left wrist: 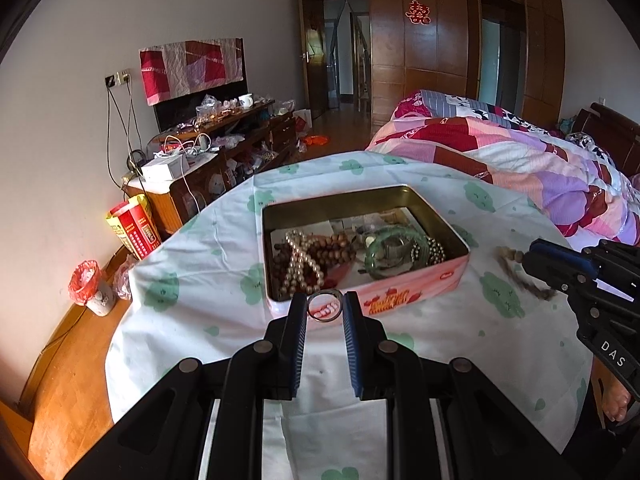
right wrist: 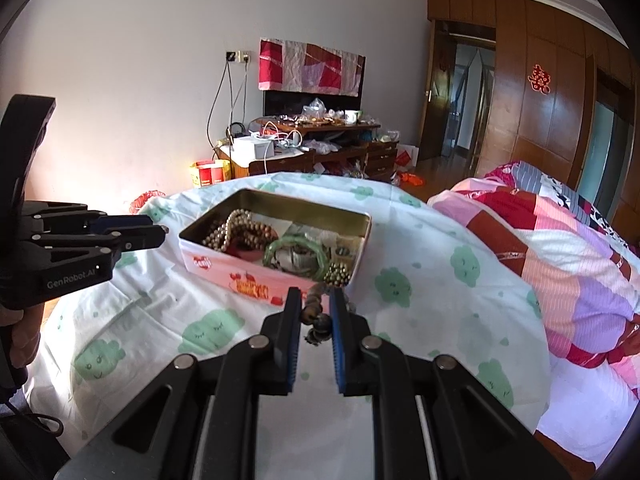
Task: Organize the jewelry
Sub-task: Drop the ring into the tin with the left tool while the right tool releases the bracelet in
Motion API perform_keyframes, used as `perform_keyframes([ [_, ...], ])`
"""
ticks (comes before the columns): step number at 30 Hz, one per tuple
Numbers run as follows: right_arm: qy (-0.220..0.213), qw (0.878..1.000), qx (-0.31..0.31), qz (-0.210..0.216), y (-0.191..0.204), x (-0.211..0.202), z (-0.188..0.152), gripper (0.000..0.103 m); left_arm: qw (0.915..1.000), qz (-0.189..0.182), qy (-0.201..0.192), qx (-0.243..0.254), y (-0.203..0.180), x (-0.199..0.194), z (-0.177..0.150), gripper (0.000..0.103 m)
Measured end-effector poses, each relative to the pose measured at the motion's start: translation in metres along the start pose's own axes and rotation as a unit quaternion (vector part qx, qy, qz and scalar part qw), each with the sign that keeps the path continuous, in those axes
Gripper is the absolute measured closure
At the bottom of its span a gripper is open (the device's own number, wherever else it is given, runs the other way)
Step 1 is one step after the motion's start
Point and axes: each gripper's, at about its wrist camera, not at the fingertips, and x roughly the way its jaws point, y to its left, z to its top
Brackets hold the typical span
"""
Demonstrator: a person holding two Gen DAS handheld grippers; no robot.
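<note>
An open pink tin box (left wrist: pixel 416 286) (right wrist: pixel 240 276) sits on the table and holds bead strings, a pearl necklace (left wrist: pixel 304 258) and a green bangle (left wrist: pixel 394 250) (right wrist: pixel 298 246). My left gripper (left wrist: pixel 325 306) is shut on a silver ring (left wrist: pixel 325 307), held just in front of the tin's near wall. My right gripper (right wrist: pixel 316 310) is shut on a brown bead bracelet (right wrist: pixel 316 316), which hangs above the cloth near the tin's corner; the bracelet also shows blurred in the left wrist view (left wrist: pixel 520 276). Each gripper appears in the other's view: right (left wrist: pixel 532 258), left (right wrist: pixel 162 232).
The table wears a white cloth with green cloud prints (left wrist: pixel 192 264) (right wrist: pixel 420 248). A bed with a patchwork quilt (left wrist: pixel 520 152) (right wrist: pixel 560 248) lies to the right. A cluttered wooden TV cabinet (left wrist: pixel 224 148) stands against the far wall. A small red-lined bin (left wrist: pixel 88 288) stands on the floor.
</note>
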Motion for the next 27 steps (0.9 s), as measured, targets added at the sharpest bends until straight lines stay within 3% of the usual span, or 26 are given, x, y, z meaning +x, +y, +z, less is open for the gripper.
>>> perform_keyframes([
  [27,-0.039,0.999,-0.028,-0.001,0.001,0.004,0.037,0.092,0.9997,0.012,-0.014,0.018,0.001,0.009,0.027,0.085],
])
